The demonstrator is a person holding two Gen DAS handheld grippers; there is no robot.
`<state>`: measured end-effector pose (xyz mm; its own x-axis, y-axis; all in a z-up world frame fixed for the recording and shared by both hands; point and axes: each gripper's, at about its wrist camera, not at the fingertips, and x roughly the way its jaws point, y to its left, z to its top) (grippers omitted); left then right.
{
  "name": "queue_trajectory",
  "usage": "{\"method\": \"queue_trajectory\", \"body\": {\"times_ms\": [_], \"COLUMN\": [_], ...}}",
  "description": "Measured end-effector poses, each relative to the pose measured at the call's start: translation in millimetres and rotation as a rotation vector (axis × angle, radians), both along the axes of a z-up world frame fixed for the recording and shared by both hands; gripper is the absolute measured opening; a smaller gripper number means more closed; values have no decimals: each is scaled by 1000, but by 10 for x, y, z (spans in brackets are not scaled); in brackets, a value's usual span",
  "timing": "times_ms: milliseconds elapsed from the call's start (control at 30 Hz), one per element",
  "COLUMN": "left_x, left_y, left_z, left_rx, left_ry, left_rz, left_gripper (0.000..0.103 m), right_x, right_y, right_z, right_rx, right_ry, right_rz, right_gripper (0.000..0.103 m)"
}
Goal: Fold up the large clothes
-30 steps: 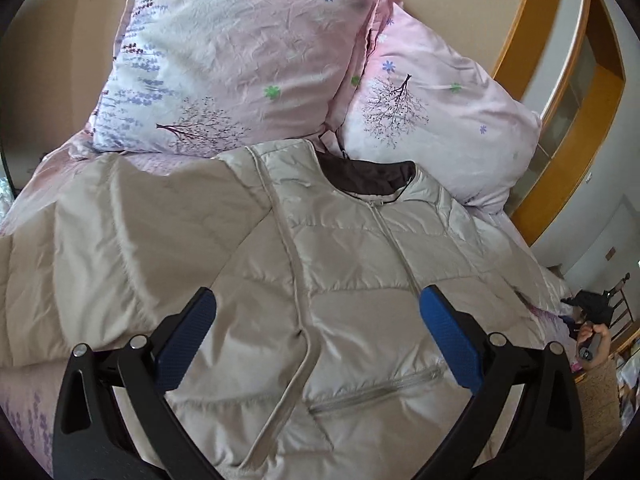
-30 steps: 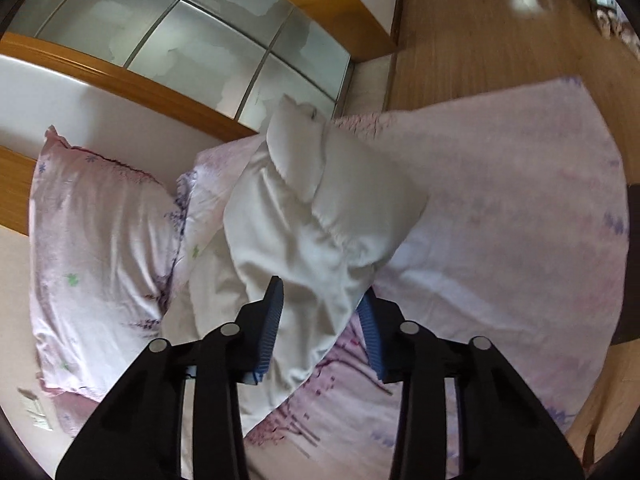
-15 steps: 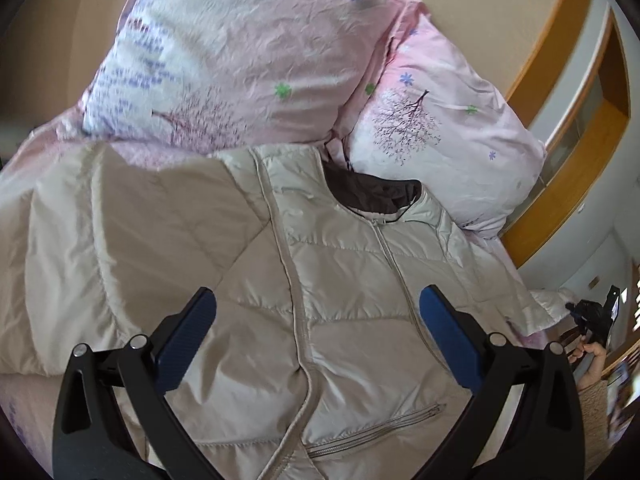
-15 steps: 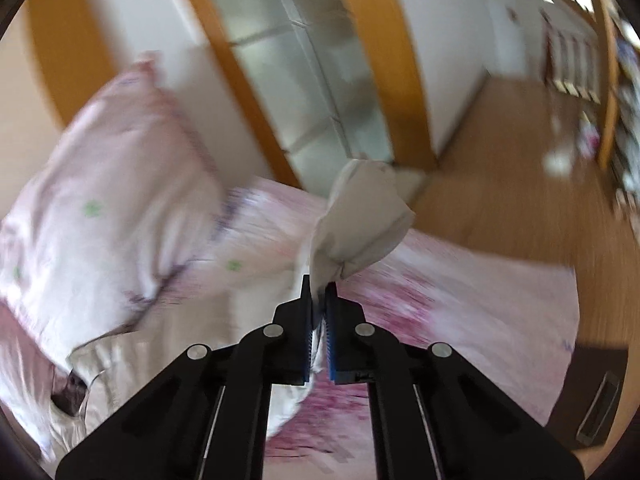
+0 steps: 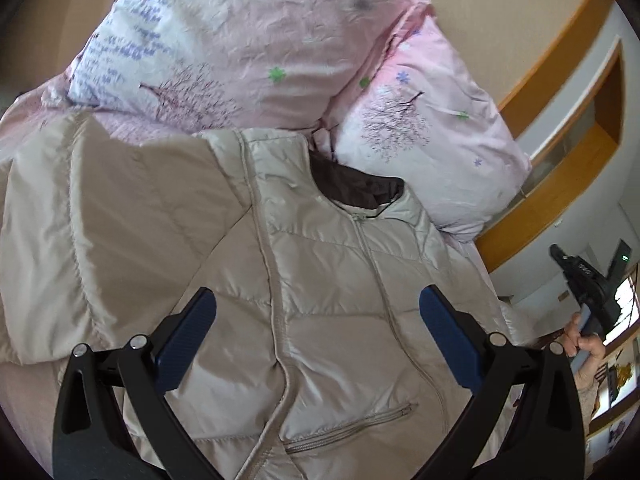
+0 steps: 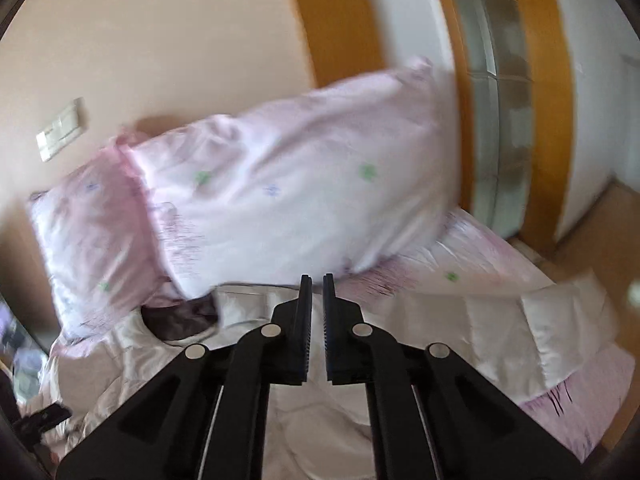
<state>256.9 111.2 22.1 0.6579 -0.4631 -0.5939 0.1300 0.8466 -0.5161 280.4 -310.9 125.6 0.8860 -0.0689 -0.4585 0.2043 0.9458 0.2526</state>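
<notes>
The beige quilted jacket (image 5: 328,304) lay front-up on the bed (image 6: 576,412), its dark-lined collar (image 5: 356,184) just beside two pink flowered pillows (image 5: 248,40), with one sleeve (image 5: 92,240) folded across the chest and the other sleeve (image 6: 552,332) stretched out flat on the pink sheet. The left tool (image 5: 316,340) hovered over the jacket's zipped front with its blue pads (image 5: 186,344) spread wide apart and nothing between them. The right tool (image 6: 317,328) pointed toward the pillows above the jacket's shoulder, its fingers drawn nearly together with only a narrow slit left, gripping no cloth.
</notes>
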Motion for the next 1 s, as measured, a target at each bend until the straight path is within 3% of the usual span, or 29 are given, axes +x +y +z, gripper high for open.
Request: {"method": "queue_trajectory", "body": {"times_ms": [33, 100, 133, 167, 300, 500, 600, 733, 900, 1000], "left_x": [-32, -40, -25, -6, 64, 146, 154, 146, 172, 198], "left_y": [-1, 11, 21, 36, 25, -50, -81, -105, -134, -199], "left_z": [12, 8, -1, -16, -55, -113, -114, -114, -108, -63], "left_rx": [19, 27, 18, -1, -2, 40, 51, 57, 1, -32], "left_ry": [-18, -25, -16, -2, 28, 78, 81, 81, 89, 79], "left_rz": [1, -5, -8, -12, -18, -30, -34, -41, -57, -86], "left_gripper": [101, 101, 101, 101, 101, 101, 101, 101, 101, 101], "right_x": [-16, -123, -183, -250, -787, -1070, -1048, -920, -718, -530], "right_y": [-178, -589, -783, -996, -1969, -2450, -2558, -2604, -2337, -2050], "right_z": [-76, -282, -386, -491, -1194, -1843, -1945, -1952, -1408, -965], "right_rx": [33, 139, 211, 296, 677, 905, 921, 866, 549, 380], "right_ry": [16, 91, 114, 130, 201, 232, 206, 182, 126, 59], "right_rz": [-41, -148, -187, -236, -509, -636, -635, -631, -559, -447], "right_gripper": [4, 22, 54, 69, 67, 51, 38, 8, 3, 3]}}
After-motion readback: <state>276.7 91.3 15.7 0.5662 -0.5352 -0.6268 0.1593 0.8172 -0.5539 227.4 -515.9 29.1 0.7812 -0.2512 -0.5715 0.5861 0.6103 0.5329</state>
